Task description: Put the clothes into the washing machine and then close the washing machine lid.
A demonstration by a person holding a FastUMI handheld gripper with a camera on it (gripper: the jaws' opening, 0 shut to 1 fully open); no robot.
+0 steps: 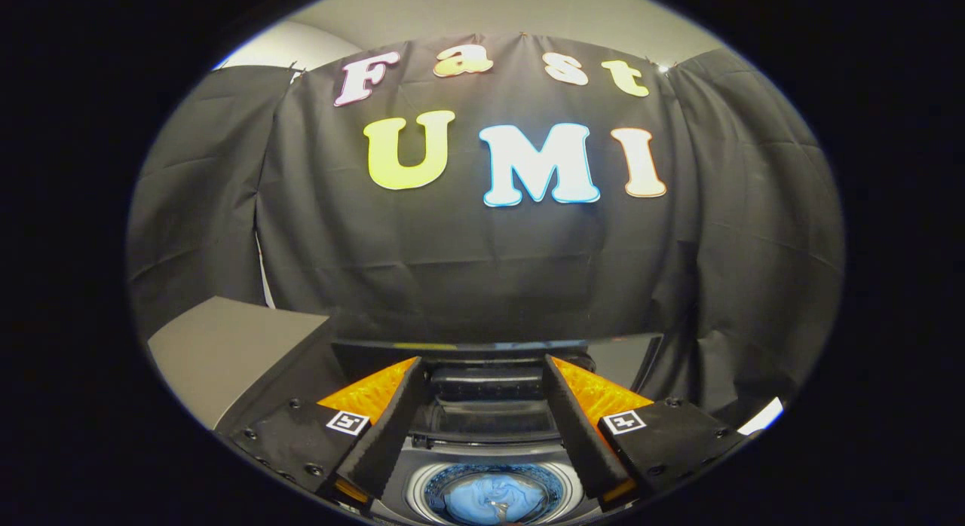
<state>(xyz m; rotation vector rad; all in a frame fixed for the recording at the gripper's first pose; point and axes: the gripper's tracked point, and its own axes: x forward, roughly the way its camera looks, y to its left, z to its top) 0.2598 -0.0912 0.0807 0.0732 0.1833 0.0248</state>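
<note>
Pale blue clothes (pixel 488 497) already down in the round drum of the washing machine (pixel 490 435), seen at 6 o'clock between and below the fingers, bunched in the middle of the tub with a bright ring of rim around them. Nothing draped over that rim as far as can be told, though the near part of the opening is cut off from sight. Just beyond the drum, toward 12 o'clock, the dark recessed back of the machine top and what looks like the raised lid (pixel 482 350), its edge running across just past the fingertips; whether fully upright or leaning, hard to judge. Hand-held gripper (pixel 482 371) spread wide, fingers well apart and holding nothing, poised above the opening. Loading judged done, so closing the lid taken as the step in hand. To do it well: reach forward to the lid's free edge near its middle, rather than a corner, so that it swings evenly; either pinch the edge lightly or hook one finger behind it, then draw back and down along the hinge's arc instead of pushing straight down; ease off near the end to avoid a slam. Worth checking first for any cloth riding up onto the rim. At 9 o'clock, a grey box-like top (pixel 226 353) just beside the machine; black cloth wall (pixel 482 270) behind, at 12 o'clock.
</note>
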